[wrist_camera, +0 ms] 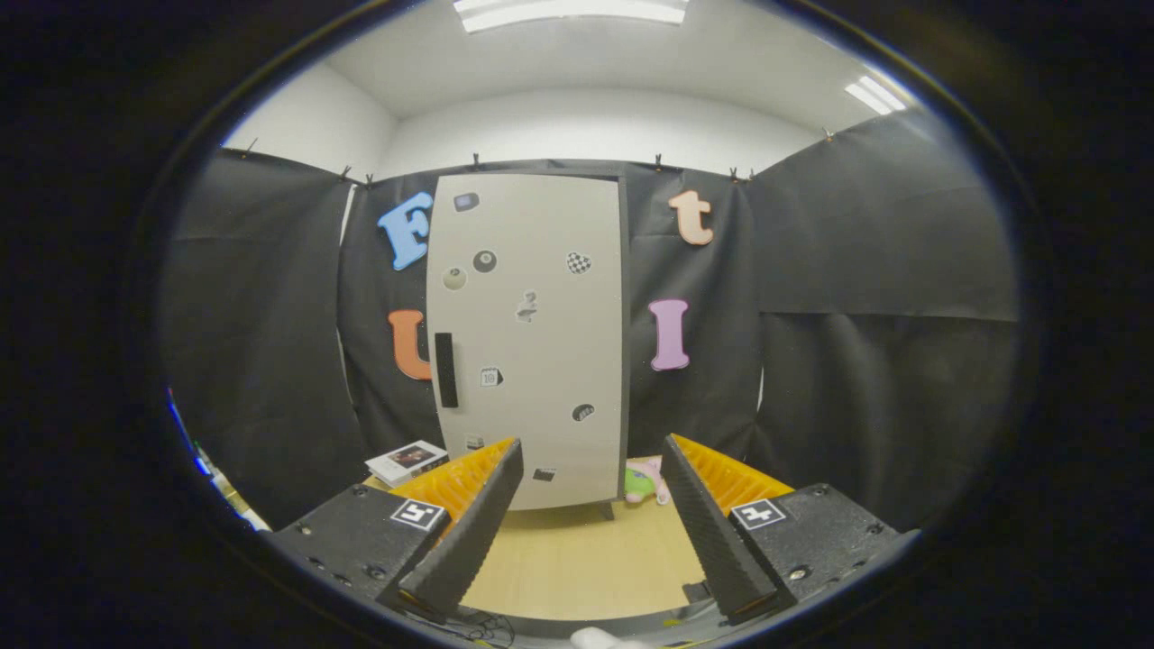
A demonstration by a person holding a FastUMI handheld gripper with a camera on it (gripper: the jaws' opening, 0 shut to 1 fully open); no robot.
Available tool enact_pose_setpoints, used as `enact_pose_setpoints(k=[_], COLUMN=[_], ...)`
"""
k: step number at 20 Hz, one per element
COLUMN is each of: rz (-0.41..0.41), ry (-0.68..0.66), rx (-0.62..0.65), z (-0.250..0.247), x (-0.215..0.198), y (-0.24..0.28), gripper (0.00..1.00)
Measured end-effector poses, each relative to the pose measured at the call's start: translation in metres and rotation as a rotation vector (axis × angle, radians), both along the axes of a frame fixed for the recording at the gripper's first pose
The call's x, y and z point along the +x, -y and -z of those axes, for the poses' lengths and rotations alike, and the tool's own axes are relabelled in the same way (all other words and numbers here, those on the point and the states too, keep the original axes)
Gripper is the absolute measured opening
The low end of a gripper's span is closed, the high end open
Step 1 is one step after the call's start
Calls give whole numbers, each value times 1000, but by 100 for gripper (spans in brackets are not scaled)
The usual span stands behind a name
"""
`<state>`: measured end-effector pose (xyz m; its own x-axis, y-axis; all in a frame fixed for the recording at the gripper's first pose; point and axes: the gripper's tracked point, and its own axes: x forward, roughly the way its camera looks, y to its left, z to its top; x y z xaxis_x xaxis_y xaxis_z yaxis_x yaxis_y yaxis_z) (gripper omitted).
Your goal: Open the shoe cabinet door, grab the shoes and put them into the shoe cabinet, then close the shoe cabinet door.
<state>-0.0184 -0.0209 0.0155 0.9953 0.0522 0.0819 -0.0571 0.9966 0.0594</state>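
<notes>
cabinet: a tall pale-grey shoe cabinet [527, 342] with a flat panel door dotted with small stickers is being seen standing upright against the booth wall, well beyond the fingers; the door is sitting flush, so it's closed right now.

handle: a slim black vertical bar handle [445, 370] is being carried on the door's left side, around mid-height. Best spot to grab, probably.

shoes: something soft-looking in pink and green [645, 482] is lying on the floor just right of the cabinet's foot. Can't be told whether that's the shoes, it's too small.

gripper: the gripper [590, 518] is being held spread wide, nothing between the fingers, pointing at the cabinet's lower half.

stage: a shut door fits either before opening or after closing, so it's not being called here.

handling guess: the door is likely stiff and light-ish and should swing on its right edge; the handle looks thin and smooth, so a square pinch across it is being suggested, slipping being the risk.

extras: a white booklet [407, 461] is lying left of the cabinet on the light wooden floor [577, 559].
</notes>
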Motion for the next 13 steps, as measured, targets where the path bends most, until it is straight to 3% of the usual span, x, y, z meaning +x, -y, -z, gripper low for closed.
enact_pose_setpoints(k=[13], rz=[16], ry=[6], rx=[-22], z=[0], x=[-3], y=[1], gripper=[100])
